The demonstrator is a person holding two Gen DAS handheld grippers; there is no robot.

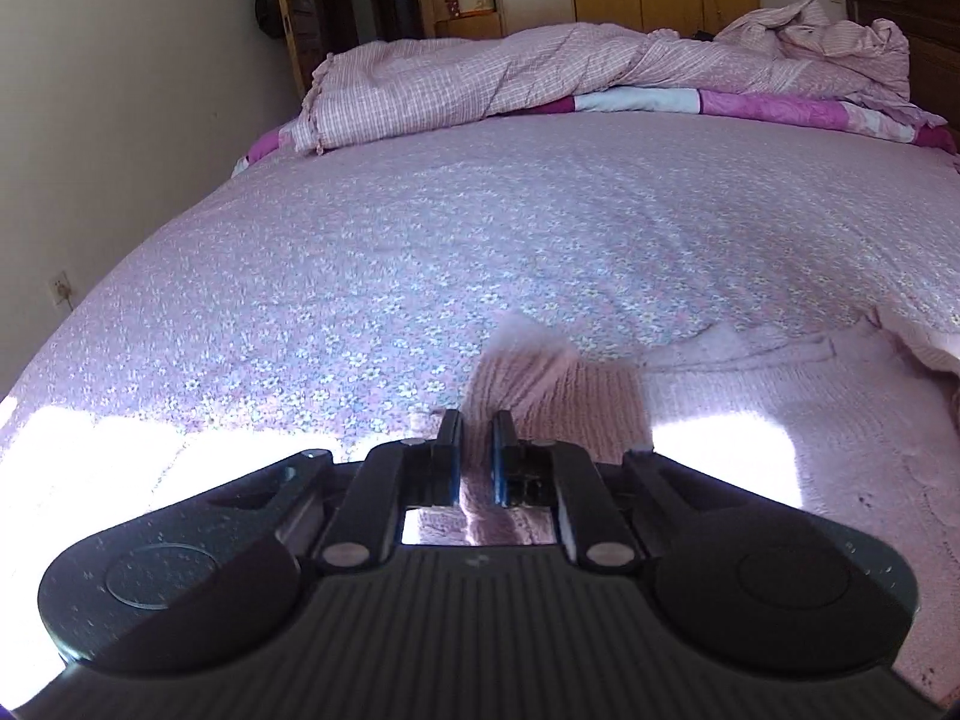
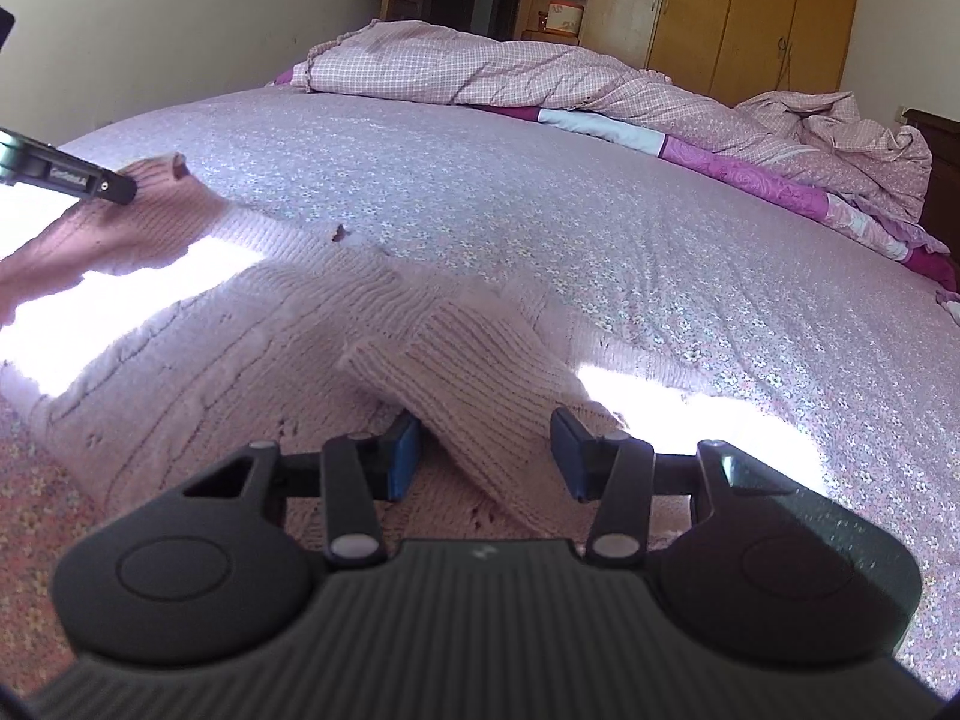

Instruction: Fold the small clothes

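A small pink knitted sweater (image 2: 240,324) lies on the bed; it also shows in the left wrist view (image 1: 780,396). My left gripper (image 1: 477,420) is shut on one pink sleeve (image 1: 540,372) and holds it lifted; this gripper shows at the far left of the right wrist view (image 2: 120,189), pinching that sleeve. My right gripper (image 2: 486,426) is open, its fingers either side of the other sleeve (image 2: 474,372), which lies folded over the sweater's body.
The bed has a lilac floral sheet (image 1: 480,228). A rumpled pink checked quilt (image 1: 540,72) lies along the far side. Wooden wardrobes (image 2: 750,18) stand behind. A wall (image 1: 120,120) runs along the left. Bright sun patches fall on the near sheet.
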